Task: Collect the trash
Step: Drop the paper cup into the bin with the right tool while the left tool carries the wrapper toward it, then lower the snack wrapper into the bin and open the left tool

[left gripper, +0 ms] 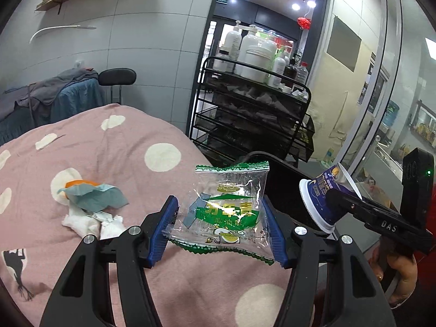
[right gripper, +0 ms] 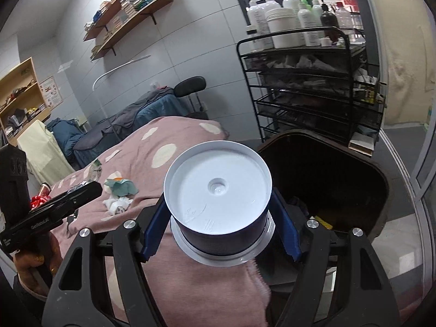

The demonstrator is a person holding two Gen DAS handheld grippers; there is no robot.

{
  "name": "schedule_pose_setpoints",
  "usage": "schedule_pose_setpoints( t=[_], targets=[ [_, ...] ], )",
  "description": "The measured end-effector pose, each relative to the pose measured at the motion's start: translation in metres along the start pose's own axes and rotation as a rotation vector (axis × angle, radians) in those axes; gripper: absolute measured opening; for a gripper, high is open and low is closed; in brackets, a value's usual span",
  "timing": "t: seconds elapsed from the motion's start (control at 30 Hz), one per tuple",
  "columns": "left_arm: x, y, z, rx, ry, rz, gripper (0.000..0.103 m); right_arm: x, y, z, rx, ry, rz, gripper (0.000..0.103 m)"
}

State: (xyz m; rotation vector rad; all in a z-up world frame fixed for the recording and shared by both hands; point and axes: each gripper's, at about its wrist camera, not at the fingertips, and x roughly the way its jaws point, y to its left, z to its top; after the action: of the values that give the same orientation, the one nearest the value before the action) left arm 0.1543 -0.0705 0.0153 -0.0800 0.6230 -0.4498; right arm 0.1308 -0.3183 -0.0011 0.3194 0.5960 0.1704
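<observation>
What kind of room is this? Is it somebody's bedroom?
Probably a beauty or massage salon, not a bedroom. A black cart holds big pump bottles, and treatment beds with blankets stand along the tiled wall. Shelves hold stacked supplies.

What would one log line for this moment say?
left gripper: shut on clear green-printed snack wrapper | right gripper: shut on dark blue plastic cup | dark bin: open

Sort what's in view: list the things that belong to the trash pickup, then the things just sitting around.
Belongs to the job:
- snack wrapper, held in the left gripper
- yogurt cup, held in the right gripper
- crumpled tissues and blue scrap on the pink blanket
- black bin

Just lying about:
- bottle cart
- wall shelves
- black stool
</observation>
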Motion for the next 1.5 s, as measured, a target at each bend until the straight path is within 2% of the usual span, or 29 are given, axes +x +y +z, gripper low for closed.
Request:
schedule_pose_setpoints(
  t=[0.1,0.27,0.43,0.67,0.87,0.93,1.03,1.17,1.3,1.5],
  targets=[
    [0.011,-0.016,-0.002,0.017,0.014,-0.032,0.060,0.003,-0.026,0.002,0.007,0.000,-0.093,0.071],
    [0.025,-0.038,-0.003,0.044,0.037,-0.091,0.060,0.022,-0.070,0.004,0.052,0.019,-0.181,0.071],
    [0.034,-0.051,-0.003,0.054,0.057,-0.139,0.061,0.059,-0.109,0.003,0.106,0.091,-0.255,0.071],
    [0.039,-0.060,-0.009,0.084,0.068,-0.137,0.060,0.095,-0.128,-0.003,0.126,0.180,-0.318,0.071],
    [0.042,-0.062,-0.010,0.086,0.080,-0.144,0.061,0.103,-0.128,-0.009,0.140,0.223,-0.319,0.071],
    [0.043,-0.061,-0.009,0.087,0.083,-0.144,0.061,0.103,-0.129,-0.012,0.153,0.230,-0.310,0.077],
    [0.044,-0.062,-0.010,0.087,0.092,-0.144,0.061,0.100,-0.128,-0.015,0.169,0.216,-0.299,0.081],
    [0.045,-0.067,-0.005,0.102,0.093,-0.147,0.061,0.084,-0.119,-0.018,0.174,0.165,-0.263,0.082],
    [0.049,-0.078,0.008,0.141,0.079,-0.149,0.061,0.062,-0.109,-0.019,0.171,0.100,-0.230,0.088],
    [0.078,-0.094,0.025,0.169,0.119,-0.174,0.061,0.032,-0.092,-0.026,0.122,0.044,-0.214,0.090]
  ],
)
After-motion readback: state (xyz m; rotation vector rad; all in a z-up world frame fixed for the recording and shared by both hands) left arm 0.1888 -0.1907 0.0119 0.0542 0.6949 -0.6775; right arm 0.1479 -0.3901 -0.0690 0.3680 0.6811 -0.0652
